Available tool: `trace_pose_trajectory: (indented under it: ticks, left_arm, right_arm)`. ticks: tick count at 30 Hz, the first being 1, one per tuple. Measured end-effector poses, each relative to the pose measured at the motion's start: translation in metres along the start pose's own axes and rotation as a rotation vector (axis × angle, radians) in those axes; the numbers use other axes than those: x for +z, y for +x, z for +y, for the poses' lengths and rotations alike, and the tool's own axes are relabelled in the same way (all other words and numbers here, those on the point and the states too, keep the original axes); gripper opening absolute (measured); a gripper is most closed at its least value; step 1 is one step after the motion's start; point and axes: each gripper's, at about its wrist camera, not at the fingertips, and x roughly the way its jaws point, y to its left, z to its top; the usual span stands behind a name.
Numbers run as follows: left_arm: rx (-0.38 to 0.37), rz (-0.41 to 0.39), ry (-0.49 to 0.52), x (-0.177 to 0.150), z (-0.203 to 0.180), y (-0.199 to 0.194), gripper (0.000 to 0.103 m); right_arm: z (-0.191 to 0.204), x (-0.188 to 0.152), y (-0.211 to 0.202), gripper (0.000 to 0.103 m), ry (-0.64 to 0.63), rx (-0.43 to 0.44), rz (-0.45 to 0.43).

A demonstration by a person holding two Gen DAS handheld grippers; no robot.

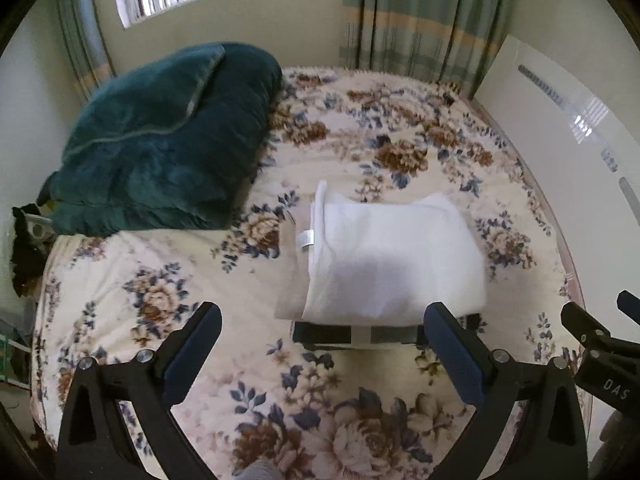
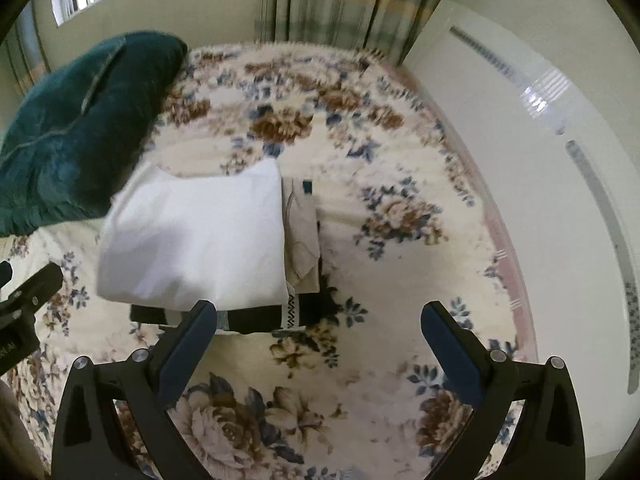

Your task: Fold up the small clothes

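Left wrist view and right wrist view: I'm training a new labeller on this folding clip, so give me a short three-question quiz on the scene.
1. True or false: the left tool is shut on the white garment.
2. What lies directly under the white garment? A) a beige garment B) the green blanket C) a curtain
3. Fill in: the stack lies on a bed cover with a ____ pattern.

Key
1. False: both its fingers stand wide apart, with nothing between them; the right tool is the same.
2. A, with a dark garment lower in the stack.
3. Floral.
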Motion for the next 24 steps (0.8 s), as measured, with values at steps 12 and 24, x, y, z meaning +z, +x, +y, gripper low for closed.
trace_pose_trajectory:
  ticks: [12, 24]
  left_arm:
    - [0.006, -0.148, 0.024, -0.038, -0.012, -0.175, 0.103]
    - [0.025, -0.257, -0.006, -0.071, -0.007, -0.284, 0.103]
  right_arm:
    - [-0.031, -0.053, -0.202, 0.103, 0.01, 0.019, -0.185]
    - [-0.055, -0.109, -0.361, 0.103, 0.033, 0.026, -0.36]
